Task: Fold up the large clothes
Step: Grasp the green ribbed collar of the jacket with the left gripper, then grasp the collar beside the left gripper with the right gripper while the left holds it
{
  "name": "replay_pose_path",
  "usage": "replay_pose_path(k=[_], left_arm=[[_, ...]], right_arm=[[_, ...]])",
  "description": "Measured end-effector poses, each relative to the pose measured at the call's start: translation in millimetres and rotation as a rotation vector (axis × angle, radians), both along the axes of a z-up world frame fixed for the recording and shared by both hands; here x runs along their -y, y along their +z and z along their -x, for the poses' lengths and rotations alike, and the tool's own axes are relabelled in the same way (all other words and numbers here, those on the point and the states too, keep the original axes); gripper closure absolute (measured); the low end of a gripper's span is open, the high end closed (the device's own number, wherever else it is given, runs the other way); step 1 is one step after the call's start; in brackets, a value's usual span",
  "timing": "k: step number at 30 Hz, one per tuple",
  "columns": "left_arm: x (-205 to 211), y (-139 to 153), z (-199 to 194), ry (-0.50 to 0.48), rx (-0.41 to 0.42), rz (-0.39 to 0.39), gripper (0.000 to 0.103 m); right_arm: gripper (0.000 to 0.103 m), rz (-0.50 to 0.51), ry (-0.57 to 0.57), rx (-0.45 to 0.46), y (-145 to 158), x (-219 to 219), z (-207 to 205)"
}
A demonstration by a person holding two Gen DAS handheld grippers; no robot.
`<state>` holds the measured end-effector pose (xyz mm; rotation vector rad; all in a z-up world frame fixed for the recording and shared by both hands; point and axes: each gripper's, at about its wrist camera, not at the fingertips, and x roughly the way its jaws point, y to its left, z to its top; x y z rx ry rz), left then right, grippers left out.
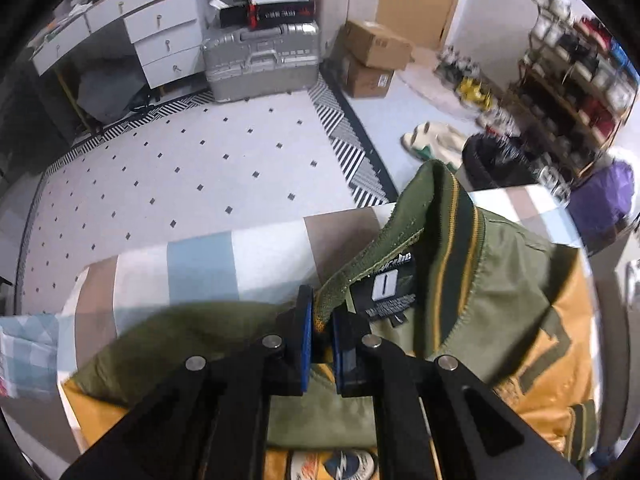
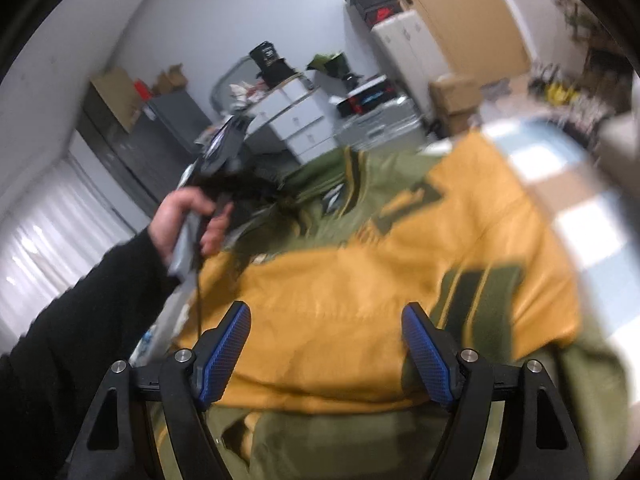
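The jacket point(image 1: 508, 280) is olive green with mustard-yellow panels and dark green stripes; its ribbed collar point(image 1: 452, 216) carries a yellow line, its neck label point(image 1: 390, 288) is black and white. The bedsheet point(image 1: 208, 264) is checked in pale blue, white and taupe. The rug point(image 1: 160, 168) is white with dark diamonds, black-and-white striped border. Gripper pads point(image 2: 224, 356) are blue.

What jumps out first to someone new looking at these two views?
The green and mustard jacket spread over the checked bed cover fills both views. In the left wrist view, the left gripper is shut on the jacket's ribbed collar edge, just left of the black neck label. In the right wrist view, the right gripper hangs open over the mustard panel, and a black-sleeved hand holds the other gripper at the collar.
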<state>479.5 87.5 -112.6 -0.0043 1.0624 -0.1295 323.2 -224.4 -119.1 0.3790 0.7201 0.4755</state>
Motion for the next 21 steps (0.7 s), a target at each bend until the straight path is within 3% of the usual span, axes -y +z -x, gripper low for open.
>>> replay_pose_path(k=[3,5,7,9,13,17,21], left_arm=[[-3.3,-2.4,6.1,-0.013,0.004,0.025,0.099],[-4.2,-0.8,10.7,-0.012,0.022,0.032,0.099],[-1.4,-1.1,11.1,-0.007,0.025,0.043,0.099],[-2.0,-3.2,11.9,-0.003,0.023,0.068,0.099],[-5.9,-5.8,12.9,0.017,0.017,0.132,0.099],[-4.4,-6.7,12.3,0.005,0.020,0.135,0.099],[-2.7,-5.5,16.5,-0.015,0.045,0.123,0.099]], right_arm=[[0.023,0.041,0.051,0.038,45.7,-8.8,-22.4],[0.023,0.178,0.070,0.096,69.7,-31.1,-51.9],[0.019,0.260,0.080,0.084,74.6,-51.3,-90.0],[0.018,0.315,0.022,0.008,70.6,-65.6,-133.0],[0.021,0.454,0.105,-0.064,48.4,-106.5,-213.8],[0.019,0.678,0.197,-0.055,12.0,-148.6,-245.3],[0.021,0.794,0.242,-0.057,-13.8,-167.7,-256.8]])
